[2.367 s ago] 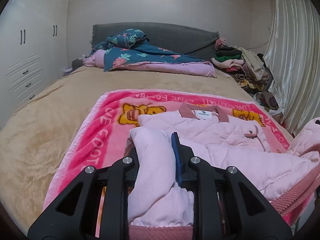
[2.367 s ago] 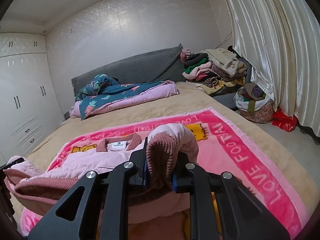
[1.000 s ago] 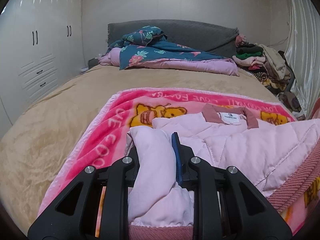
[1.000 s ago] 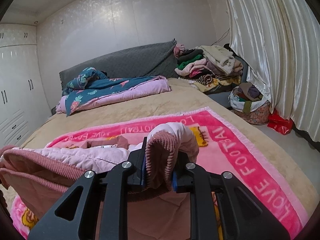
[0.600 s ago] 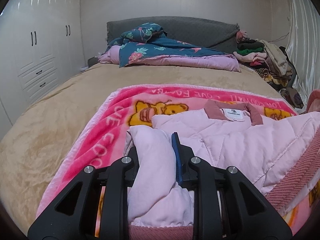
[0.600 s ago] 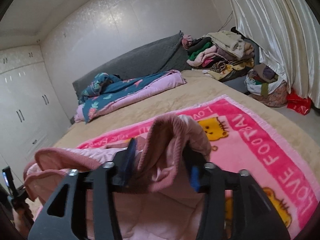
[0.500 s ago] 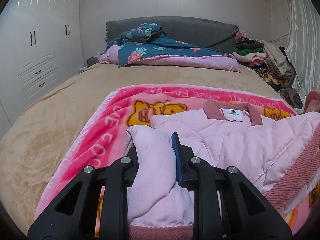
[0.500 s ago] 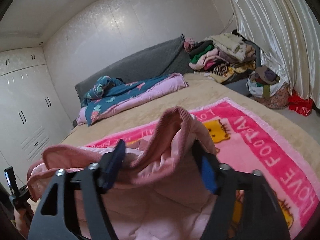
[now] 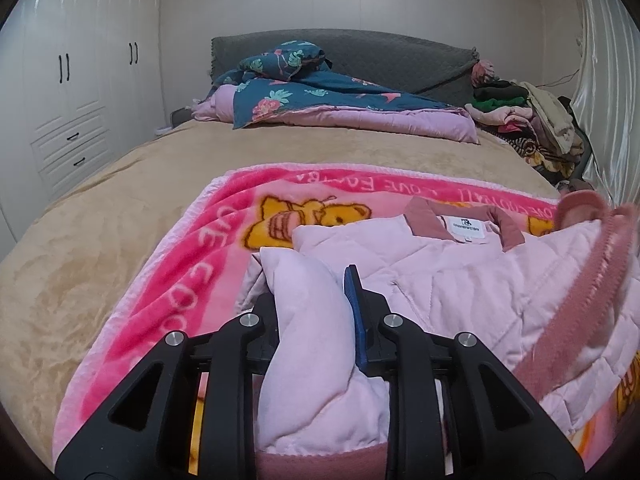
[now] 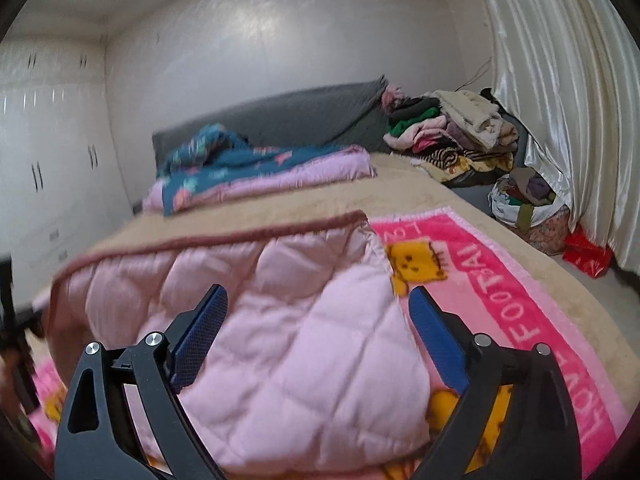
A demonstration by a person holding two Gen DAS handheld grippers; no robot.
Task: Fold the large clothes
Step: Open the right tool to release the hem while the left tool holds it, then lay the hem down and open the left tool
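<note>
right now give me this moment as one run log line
step: fold jacket | left tool: shut on jacket | right tool: open, jacket under it | surface: pink blanket on bed

A pale pink quilted jacket [image 9: 460,280] with a darker pink ribbed collar and hem is lying on the pink cartoon blanket [image 9: 192,264], collar and white label facing the headboard. Its lower part is lying doubled over, showing shiny quilted lining [image 10: 240,280].
</note>
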